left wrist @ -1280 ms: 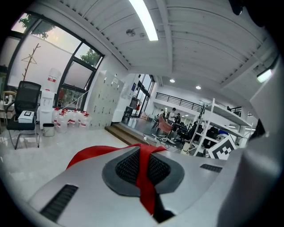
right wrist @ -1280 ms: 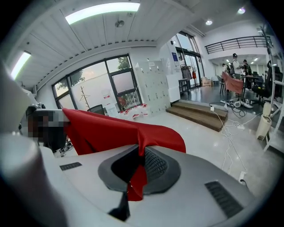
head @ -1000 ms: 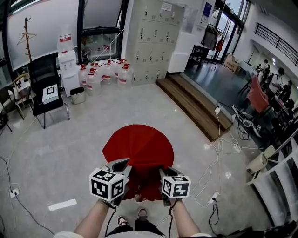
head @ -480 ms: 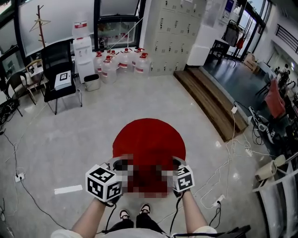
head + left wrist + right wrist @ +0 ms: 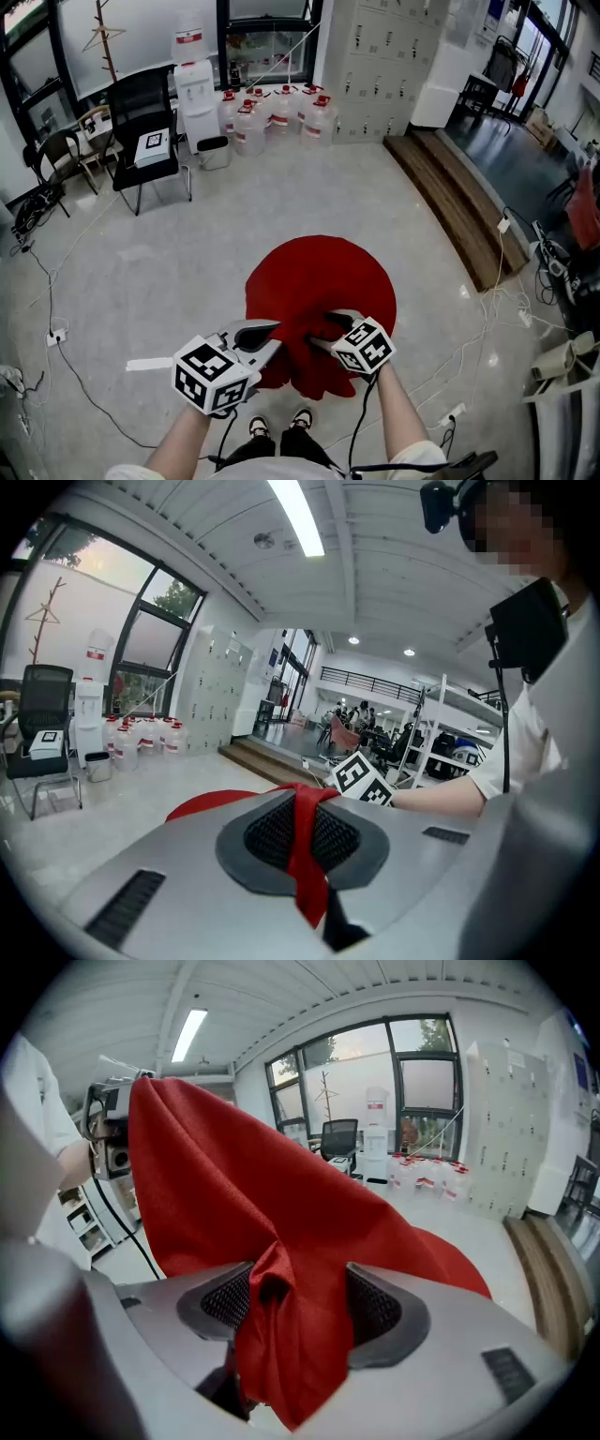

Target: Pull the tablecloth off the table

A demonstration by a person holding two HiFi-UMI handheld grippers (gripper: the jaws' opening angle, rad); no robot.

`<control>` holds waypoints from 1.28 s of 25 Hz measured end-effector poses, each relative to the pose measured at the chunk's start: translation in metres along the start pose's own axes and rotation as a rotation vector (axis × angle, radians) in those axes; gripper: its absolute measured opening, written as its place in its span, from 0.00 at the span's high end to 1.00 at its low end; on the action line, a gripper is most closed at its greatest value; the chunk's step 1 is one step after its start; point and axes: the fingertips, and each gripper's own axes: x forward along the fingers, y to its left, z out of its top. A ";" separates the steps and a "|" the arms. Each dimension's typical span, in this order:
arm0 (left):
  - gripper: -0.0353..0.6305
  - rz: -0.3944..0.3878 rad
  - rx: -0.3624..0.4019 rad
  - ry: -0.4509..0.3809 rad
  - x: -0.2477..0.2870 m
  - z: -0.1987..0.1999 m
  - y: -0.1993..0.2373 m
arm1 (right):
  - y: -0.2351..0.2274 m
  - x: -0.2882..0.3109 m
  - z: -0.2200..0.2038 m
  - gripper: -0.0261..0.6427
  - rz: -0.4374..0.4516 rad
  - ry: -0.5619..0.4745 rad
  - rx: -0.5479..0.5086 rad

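Head view: near edge gathered

Left gripper [image 5: 305, 832] pinches a thin strip of red tablecloth [image 5: 319, 272]; right gripper [image 5: 300, 1312] has just been opening its jaws, a loose fold between them (unclamped). Close on it first, then draw both back evenly so the spread beyond slides off the table.

A pale, glossy floor [image 5: 141, 272] carries everything. At its middle a red tablecloth [image 5: 319, 267] lies spread over a round table and hides it; the cloth's near edge is bunched up. By the far wall stand a black chair [image 5: 145, 122], a water dispenser [image 5: 195, 94], a small bin [image 5: 214, 153] and a cluster of water jugs [image 5: 281, 112]. A wooden step [image 5: 459, 202] runs along the right. Cables [image 5: 547, 261] trail over the floor, and a white strip [image 5: 150, 364] lies left of the person's shoes [image 5: 302, 418].
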 end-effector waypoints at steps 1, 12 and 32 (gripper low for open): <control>0.92 -0.001 0.004 -0.003 0.001 0.001 0.000 | 0.003 0.001 0.001 0.50 0.032 0.000 -0.001; 0.92 -0.028 0.065 -0.035 -0.001 0.006 -0.014 | 0.030 0.007 -0.002 0.71 0.254 -0.017 0.021; 0.92 0.206 -0.063 0.048 -0.028 -0.018 0.043 | 0.030 -0.070 -0.005 0.91 0.022 -0.231 0.290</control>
